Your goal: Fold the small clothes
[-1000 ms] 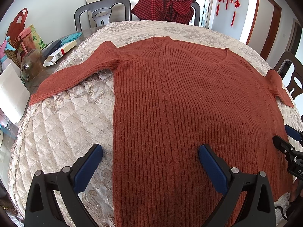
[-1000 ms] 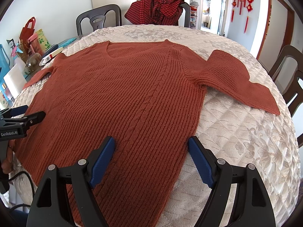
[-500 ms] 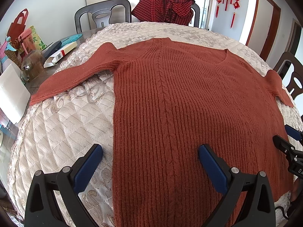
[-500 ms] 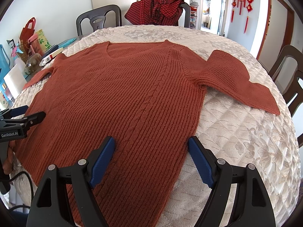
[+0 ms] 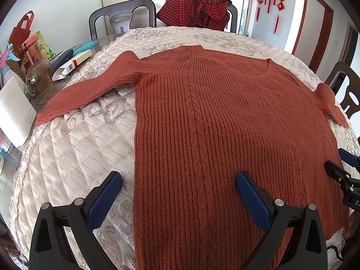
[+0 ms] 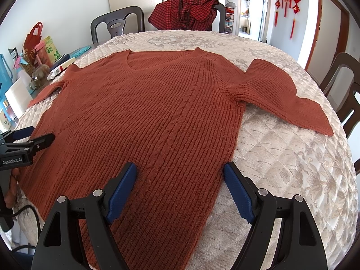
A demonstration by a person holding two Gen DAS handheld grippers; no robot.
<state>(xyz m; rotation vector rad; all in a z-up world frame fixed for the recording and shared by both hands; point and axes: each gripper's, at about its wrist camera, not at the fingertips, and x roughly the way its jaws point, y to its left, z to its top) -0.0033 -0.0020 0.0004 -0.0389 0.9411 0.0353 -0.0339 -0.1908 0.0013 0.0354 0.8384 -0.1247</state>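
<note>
Both grippers, left gripper (image 5: 178,187) and right gripper (image 6: 180,181), stay hovering, fingers spread; nothing has shifted, so we still face the unfolded rust-red ribbed knit sweater (image 5: 225,123).

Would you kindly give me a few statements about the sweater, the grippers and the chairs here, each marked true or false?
1. The rust-red sweater lies spread flat on the quilted table cover. True.
2. The left gripper is clamped on the hem. False: its jaws are open and hold nothing.
3. The right gripper is open. True.
4. Both sleeves are folded over the body. False: each sleeve lies out to its side.
5. A red checked garment hangs on a chair. True.
</note>
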